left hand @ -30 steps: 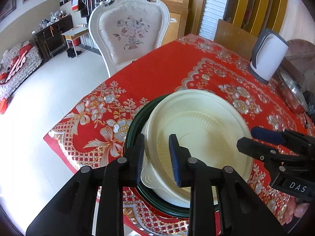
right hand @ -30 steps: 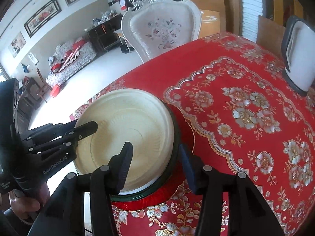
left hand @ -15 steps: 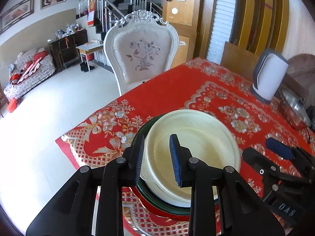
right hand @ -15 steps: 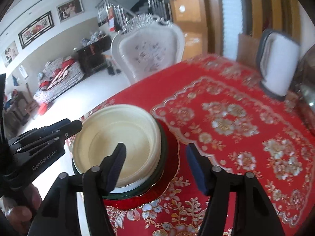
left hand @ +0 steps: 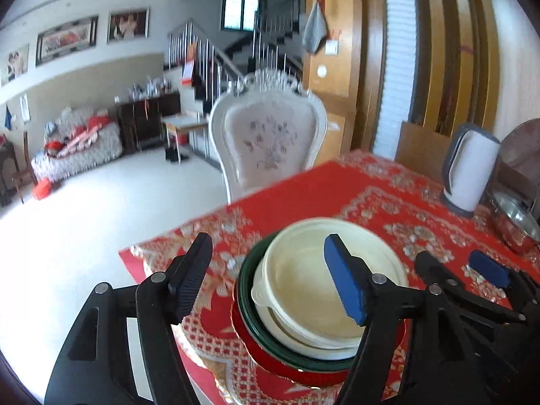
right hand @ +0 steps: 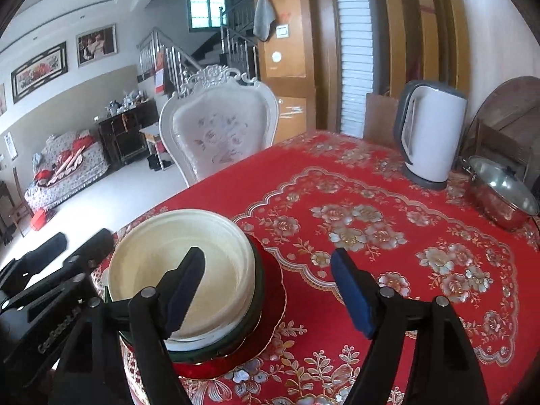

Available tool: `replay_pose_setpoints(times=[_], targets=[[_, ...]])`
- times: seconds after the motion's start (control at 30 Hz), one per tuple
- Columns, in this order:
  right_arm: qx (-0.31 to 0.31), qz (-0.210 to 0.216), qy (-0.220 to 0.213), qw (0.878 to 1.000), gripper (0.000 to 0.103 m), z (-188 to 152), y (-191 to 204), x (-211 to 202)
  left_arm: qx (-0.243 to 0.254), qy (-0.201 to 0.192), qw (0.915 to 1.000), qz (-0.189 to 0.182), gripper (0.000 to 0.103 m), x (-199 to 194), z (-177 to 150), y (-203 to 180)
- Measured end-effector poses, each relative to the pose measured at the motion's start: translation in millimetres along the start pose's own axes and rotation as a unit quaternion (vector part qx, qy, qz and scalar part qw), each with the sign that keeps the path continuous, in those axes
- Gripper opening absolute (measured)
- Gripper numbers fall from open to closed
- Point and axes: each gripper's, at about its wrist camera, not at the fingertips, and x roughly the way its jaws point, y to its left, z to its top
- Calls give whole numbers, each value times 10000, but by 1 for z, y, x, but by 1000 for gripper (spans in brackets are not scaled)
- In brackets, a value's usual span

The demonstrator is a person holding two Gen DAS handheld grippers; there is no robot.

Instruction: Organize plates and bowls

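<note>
My left gripper point(left hand: 266, 276) hangs with its fingers point(left hand: 344, 283) spread wide, holding nothing. My right gripper point(right hand: 266, 290) also has its fingers point(right hand: 352, 292) parted and empty. The cream plastic bowl point(right hand: 182, 270) sits nested in a dark green round plate point(right hand: 216, 347) on a red plate with a gold rim point(right hand: 270, 317), near the counter point(right hand: 371, 202) corner closest to the white carved chair point(right hand: 219, 128). At the far edge stand a white electric kettle point(right hand: 430, 135) and a steel lidded pot point(right hand: 499, 199).
</note>
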Motion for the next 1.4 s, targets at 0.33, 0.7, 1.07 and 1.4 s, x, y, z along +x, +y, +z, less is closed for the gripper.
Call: replay_pose_setpoints(times=[0.33, 0.7, 1.07, 1.4], targets=[[-28, -11, -59, 10000, 79, -2, 5, 4, -105, 76, 9997, -203, 70, -2, 3, 8], [-129, 44, 31, 9999, 79, -4, 15, 10, -48, -38, 9999, -142, 72, -6, 4, 8], [-168, 68, 27, 9998, 79, -4, 16, 6, 155, -20, 9998, -146, 72, -4, 3, 1], [-38, 76, 48, 10000, 79, -4, 6, 4, 326, 32, 9983, -479, 72, -5, 3, -9]])
